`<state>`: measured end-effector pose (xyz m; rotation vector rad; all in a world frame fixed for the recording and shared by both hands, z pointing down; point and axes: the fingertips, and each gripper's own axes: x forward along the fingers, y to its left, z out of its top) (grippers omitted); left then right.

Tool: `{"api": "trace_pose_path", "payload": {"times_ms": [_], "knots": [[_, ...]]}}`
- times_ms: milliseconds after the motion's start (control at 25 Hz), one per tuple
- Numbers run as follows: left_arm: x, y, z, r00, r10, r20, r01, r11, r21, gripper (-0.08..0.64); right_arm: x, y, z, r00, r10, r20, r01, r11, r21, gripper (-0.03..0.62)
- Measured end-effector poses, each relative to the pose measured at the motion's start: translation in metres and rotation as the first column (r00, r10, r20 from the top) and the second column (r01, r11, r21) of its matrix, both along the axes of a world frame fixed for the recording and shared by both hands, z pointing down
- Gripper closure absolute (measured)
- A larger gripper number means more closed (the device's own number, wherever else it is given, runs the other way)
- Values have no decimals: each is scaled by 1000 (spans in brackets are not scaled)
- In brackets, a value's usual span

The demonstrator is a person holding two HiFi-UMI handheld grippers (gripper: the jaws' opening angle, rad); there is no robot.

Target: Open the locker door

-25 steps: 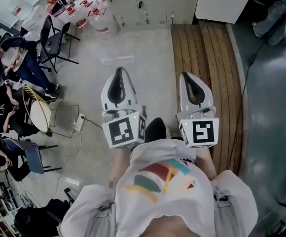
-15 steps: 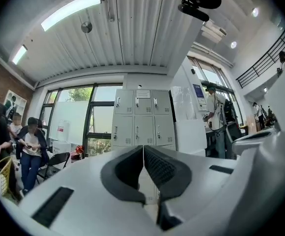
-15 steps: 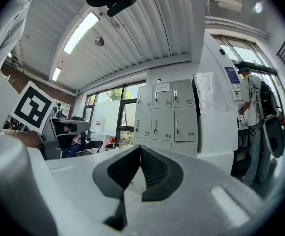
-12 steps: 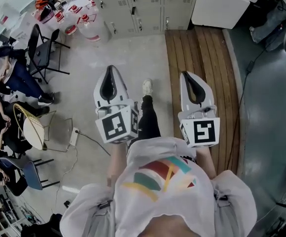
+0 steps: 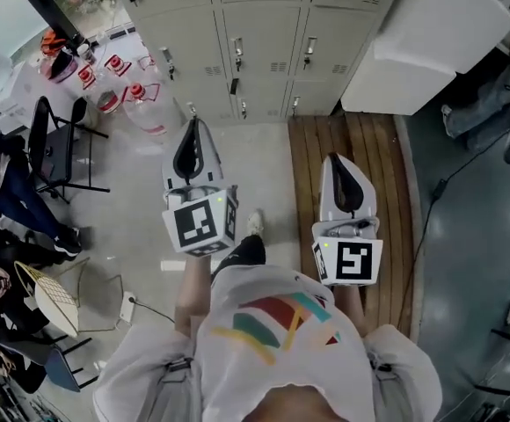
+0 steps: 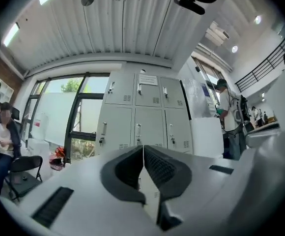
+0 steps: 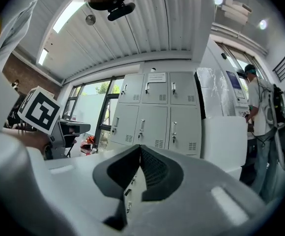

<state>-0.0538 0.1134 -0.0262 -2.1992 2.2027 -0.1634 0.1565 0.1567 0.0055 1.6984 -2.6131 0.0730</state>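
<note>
— How do the grippers stand?
— The left gripper point(image 5: 193, 126) and the right gripper point(image 5: 338, 161) are both clenched on nothing. The lockers point(image 5: 264, 25) lie straight ahead, well apart, and the left gripper is nearer.
— Any obstacles?
— Only open floor point(image 5: 255, 170). Water jugs point(image 5: 136, 104) stand left and a white box point(image 5: 422, 51) right. The door handles point(image 5: 237, 54) run upright.

1. Pale grey metal lockers point(image 5: 264, 25): smooth, matt painted doors.
2. Brown slatted wooden platform point(image 5: 352, 174): matt planks.
3. White plastic left gripper point(image 5: 193, 126) and right gripper point(image 5: 338, 161): smooth shells, black ribbed pads point(image 6: 157, 166).
4. Grey floor point(image 5: 255, 165): smooth, faint sheen.
</note>
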Motion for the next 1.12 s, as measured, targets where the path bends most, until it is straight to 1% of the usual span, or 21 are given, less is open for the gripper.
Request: {"api": "trace_pose_path", "payload": {"times_ms": [80,200,280,400,560,680,800,1000,1120], "knots": [[-9,-44,3,1000,12,7,-12,1000,-9,541,-16,-43,1,1000,0,3,0,1000,-2,588],[-20,-97,8,999,37,17,-37,999,-22,541,-35,-97,7,1000,0,3,0,1000,-16,588],[-25,-125,13,999,47,19,-46,998,-32,541,-47,-126,14,1000,-8,4,9,999,-32,588],[-34,-154,21,999,42,3,-42,998,-52,541,-61,-158,19,1000,-27,-1,27,998,-49,588],[-41,-174,36,1000,19,-21,-21,997,-80,541,-69,-184,24,999,-45,2,45,996,-79,588],[-44,-180,42,1000,-9,-29,6,995,-95,541,-73,-201,29,997,-75,4,75,994,-79,588],[-47,-187,37,999,-36,-25,34,996,-86,541,-81,-219,28,993,-119,14,119,991,-60,588],[-44,-197,35,998,-65,-1,65,995,-81,541,-91,-236,25,984,-175,24,176,983,-44,588],[-32,-201,37,997,-80,-19,78,993,-83,541,-87,-248,28,982,-188,26,188,981,-37,588]]}}
